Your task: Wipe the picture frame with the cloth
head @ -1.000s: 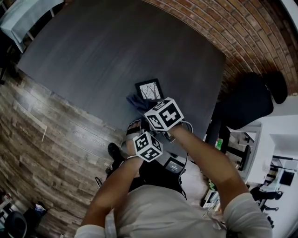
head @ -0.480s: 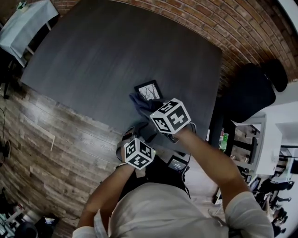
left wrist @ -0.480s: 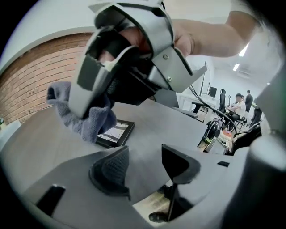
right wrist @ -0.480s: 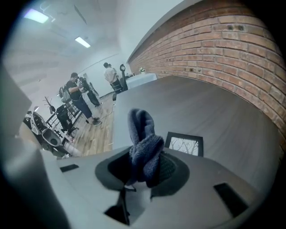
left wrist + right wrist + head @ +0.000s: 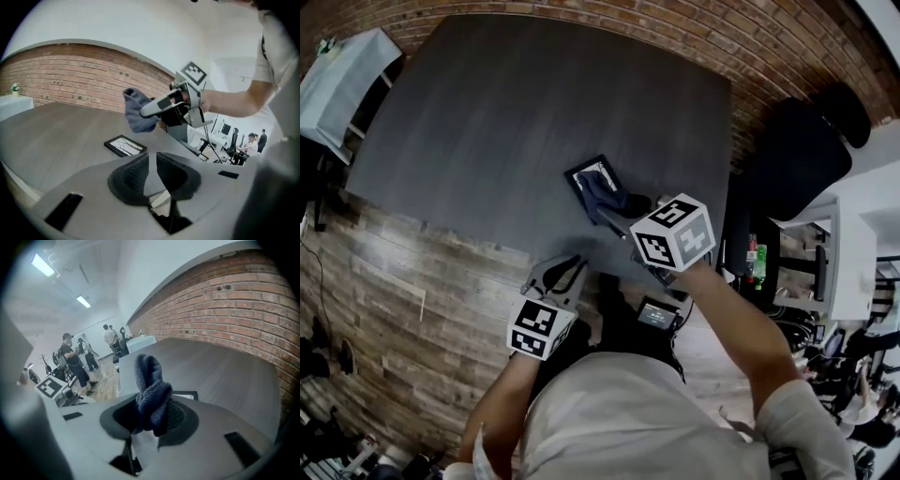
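L gripper [image 5: 567, 270]: pulled back from frame [image 5: 584, 174] to near edge of table [image 5: 487, 112], higher; jaws just been closing, now narrow gap, nothing betw.
R gripper [image 5: 152, 416]: risen w/ cloth [image 5: 602, 195] clamped.
Cloth: was on table at frame's near-left corner; now in air, overlapping frame's near-right part in head view.

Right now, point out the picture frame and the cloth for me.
picture frame [image 5: 125, 146], left gripper view, middle of its glass.
cloth [image 5: 152, 399], right gripper view, bunched fold at its middle.
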`<state>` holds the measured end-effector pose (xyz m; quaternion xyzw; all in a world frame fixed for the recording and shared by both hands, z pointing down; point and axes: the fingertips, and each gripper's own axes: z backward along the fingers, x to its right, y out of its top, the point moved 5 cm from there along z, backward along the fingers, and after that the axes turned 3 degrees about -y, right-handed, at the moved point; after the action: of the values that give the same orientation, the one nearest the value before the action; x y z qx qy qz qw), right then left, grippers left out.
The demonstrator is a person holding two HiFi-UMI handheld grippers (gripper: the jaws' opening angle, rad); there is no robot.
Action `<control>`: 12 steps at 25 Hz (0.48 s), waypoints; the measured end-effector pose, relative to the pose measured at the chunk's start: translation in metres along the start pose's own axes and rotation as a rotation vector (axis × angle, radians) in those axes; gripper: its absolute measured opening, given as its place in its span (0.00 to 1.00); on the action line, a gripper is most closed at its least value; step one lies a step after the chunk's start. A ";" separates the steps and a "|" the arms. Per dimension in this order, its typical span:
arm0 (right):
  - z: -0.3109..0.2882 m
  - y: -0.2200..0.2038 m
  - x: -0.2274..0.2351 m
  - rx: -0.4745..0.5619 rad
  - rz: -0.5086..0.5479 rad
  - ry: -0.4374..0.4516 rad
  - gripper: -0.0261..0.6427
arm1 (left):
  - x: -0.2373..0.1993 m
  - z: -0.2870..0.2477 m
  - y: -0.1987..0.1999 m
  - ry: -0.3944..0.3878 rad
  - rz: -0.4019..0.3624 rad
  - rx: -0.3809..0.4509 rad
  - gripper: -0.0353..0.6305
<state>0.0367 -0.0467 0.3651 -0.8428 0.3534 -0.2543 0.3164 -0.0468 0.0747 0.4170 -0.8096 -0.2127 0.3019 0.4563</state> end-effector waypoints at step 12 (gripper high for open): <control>0.099 -0.005 -0.013 0.272 -0.131 -0.077 0.19 | 0.012 0.074 0.054 -0.080 0.122 0.281 0.14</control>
<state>0.0957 0.0014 0.2997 -0.8226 0.2474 -0.2874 0.4236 -0.0845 0.1003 0.3367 -0.7366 -0.1365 0.3878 0.5370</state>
